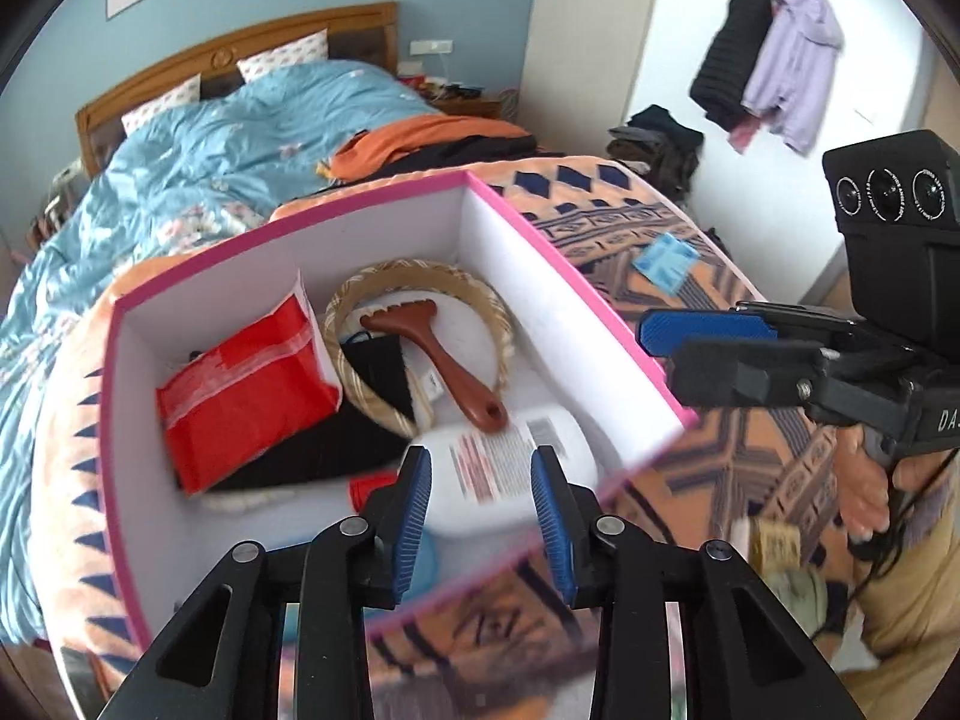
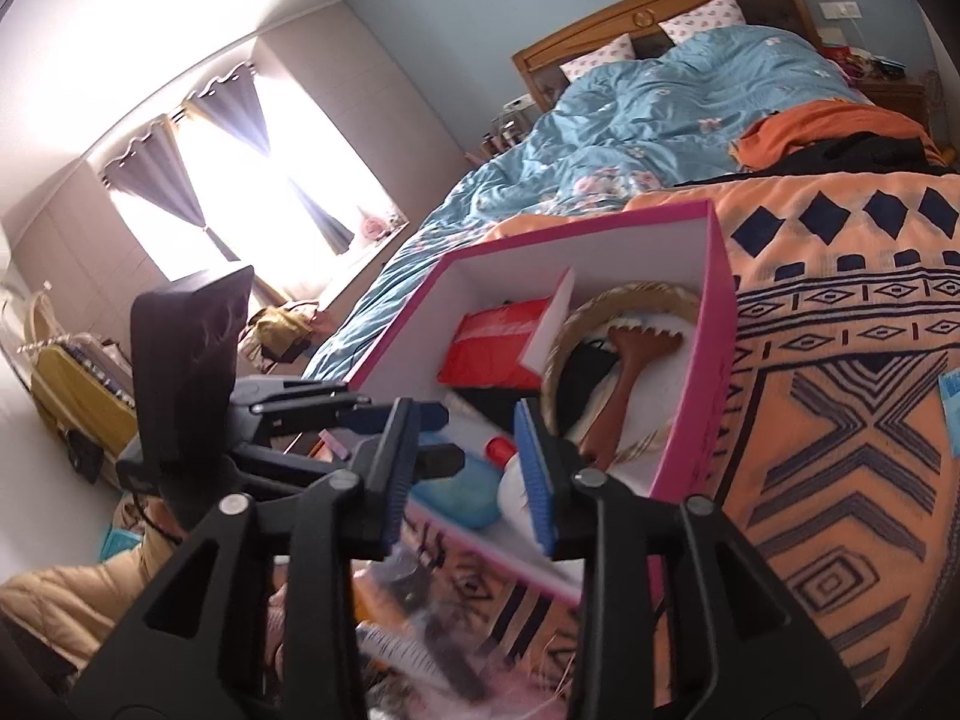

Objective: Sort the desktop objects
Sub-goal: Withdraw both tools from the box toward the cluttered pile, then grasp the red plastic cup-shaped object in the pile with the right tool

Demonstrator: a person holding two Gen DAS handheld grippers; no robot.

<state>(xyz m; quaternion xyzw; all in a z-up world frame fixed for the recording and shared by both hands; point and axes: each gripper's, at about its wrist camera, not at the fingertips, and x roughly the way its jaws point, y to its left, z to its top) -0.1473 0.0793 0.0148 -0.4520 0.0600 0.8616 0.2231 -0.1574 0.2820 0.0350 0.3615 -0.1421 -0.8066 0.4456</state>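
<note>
Pink box [image 1: 606, 324] is sitting on the orange patterned blanket [image 1: 678, 222] at the foot of the bed, and it is filling up nicely: a white bottle with a printed label [image 1: 510, 468] lying at the near end, a brown wooden scraper [image 1: 441, 360] resting across a woven straw ring [image 1: 420, 276], a red packet [image 1: 240, 396] leaning against the white divider on the far left. The left hand-held gripper [image 1: 480, 498] is hovering right over the bottle, jaws apart and nothing between them, so this looks like a release or a re-grip. The right hand-held gripper [image 2: 471, 474] is poised at the box's near edge, also spread wide and empty, with the left one visible beside it. A small blue packet [image 1: 666, 258] is lying out on the blanket, well apart from the box, and it looks like the next candidate. To do this well: lift straight up clear of the pink rim before swinging sideways, and avoid nudging the scraper's handle, which is almost touching the bottle.
</note>
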